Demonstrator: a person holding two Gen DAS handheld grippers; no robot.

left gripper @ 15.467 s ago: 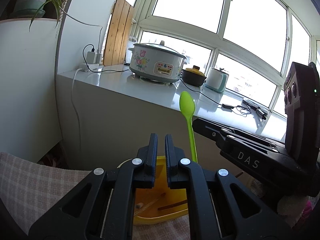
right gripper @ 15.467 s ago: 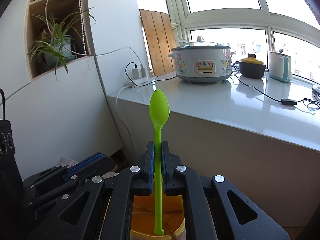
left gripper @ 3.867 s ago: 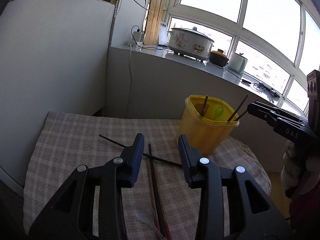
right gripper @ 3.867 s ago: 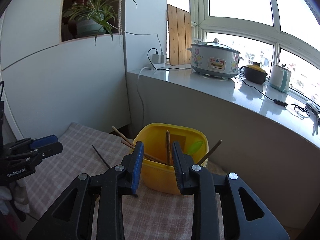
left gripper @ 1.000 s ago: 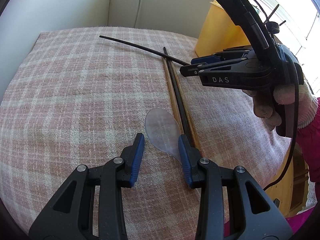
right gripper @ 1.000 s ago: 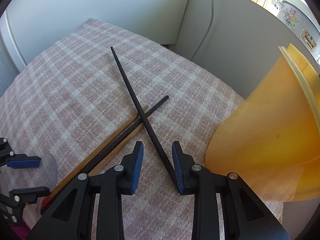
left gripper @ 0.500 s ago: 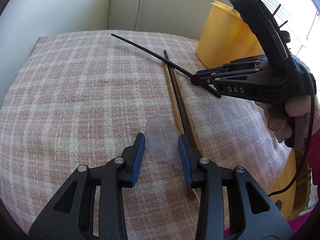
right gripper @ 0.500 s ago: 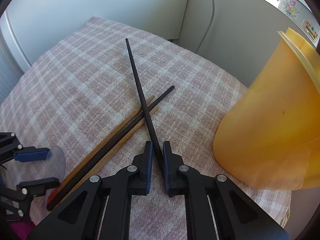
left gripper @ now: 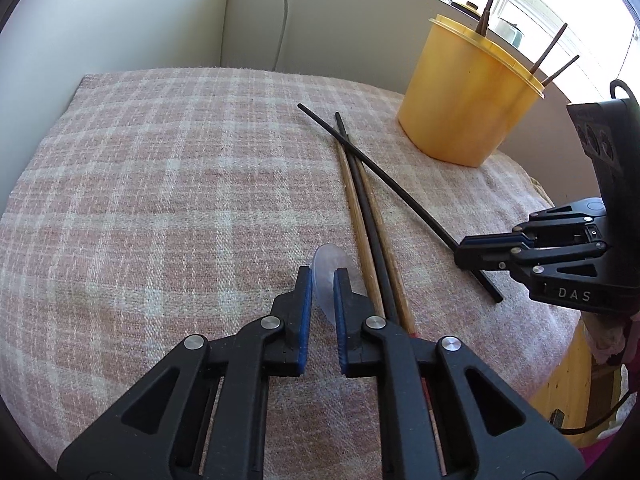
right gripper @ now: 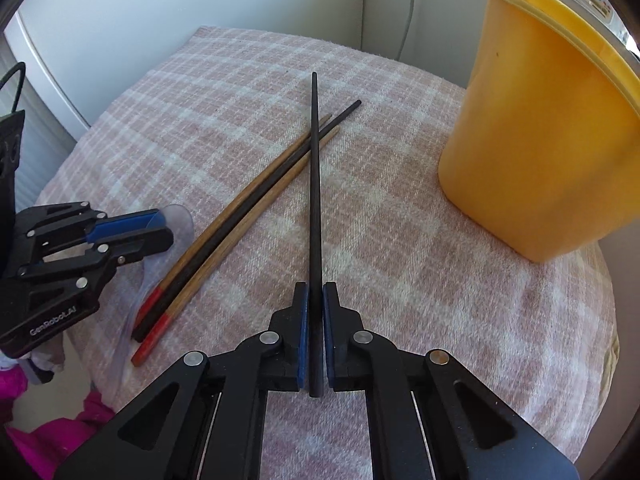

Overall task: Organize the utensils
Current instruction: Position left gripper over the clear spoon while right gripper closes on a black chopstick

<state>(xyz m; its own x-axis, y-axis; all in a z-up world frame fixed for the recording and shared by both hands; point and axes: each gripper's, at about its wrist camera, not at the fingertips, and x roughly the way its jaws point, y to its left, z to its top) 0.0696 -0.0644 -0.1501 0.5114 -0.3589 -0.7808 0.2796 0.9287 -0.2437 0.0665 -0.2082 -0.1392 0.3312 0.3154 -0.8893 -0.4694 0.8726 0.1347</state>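
My left gripper [left gripper: 322, 276] is shut on a clear plastic spoon [left gripper: 326, 266], low over the pink checked cloth [left gripper: 160, 200]. The left gripper also shows in the right wrist view [right gripper: 160, 226], with the spoon [right gripper: 178, 218] in it. My right gripper [right gripper: 315, 294] is shut on a black chopstick [right gripper: 314, 184] that points away over the cloth. The right gripper shows in the left wrist view [left gripper: 462, 254], holding that chopstick [left gripper: 384, 176]. Two wooden chopsticks [right gripper: 256, 196] and another black chopstick [right gripper: 280, 168] lie together on the cloth between the grippers. A yellow tub [right gripper: 548, 140] stands at the far right.
The tub in the left wrist view [left gripper: 464, 96] holds several brown sticks [left gripper: 550, 50]. A white wall [left gripper: 120, 12] and a cable [left gripper: 285, 8] stand behind the cloth. The cloth's right edge [left gripper: 560, 240] drops off beside my right gripper.
My left gripper has closed on the clear spoon. My right gripper, shut on the black chopstick since half a second ago, has swung it straighter.
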